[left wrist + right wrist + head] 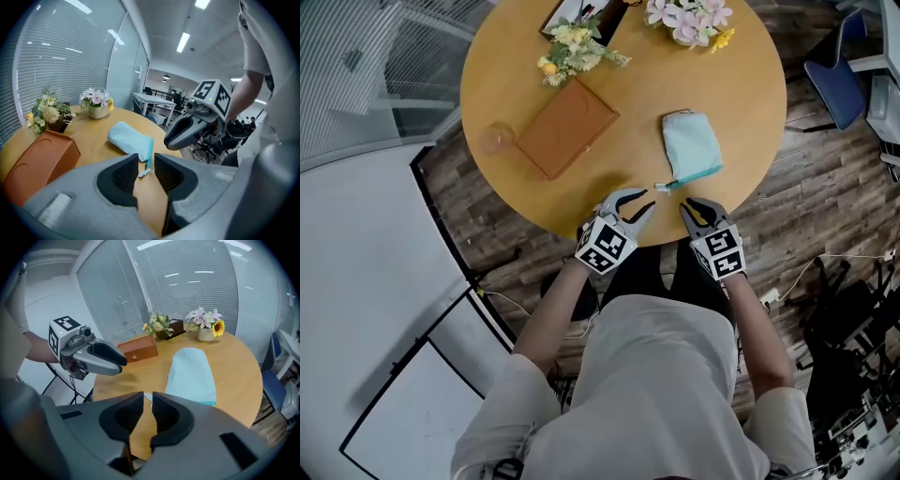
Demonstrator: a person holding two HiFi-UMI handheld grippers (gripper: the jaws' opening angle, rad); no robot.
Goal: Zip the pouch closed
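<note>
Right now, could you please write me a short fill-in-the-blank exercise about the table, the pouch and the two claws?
The light blue pouch lies on a ____ wooden table. In the head view, the brown case lies to the pouch's ____. The left claw and the right claw hover near the table's edge, jaws slightly apart, each holding ____.
Missing words: round; left; nothing.

Person in a pale grey short-sleeved shirt (661, 375) and dark trousers (664, 270), left gripper (647, 199) and right gripper (694, 204) grey-bodied, black ribbed pads (123, 176), each bearing a cube (606, 246) of black-and-white square markers
</note>
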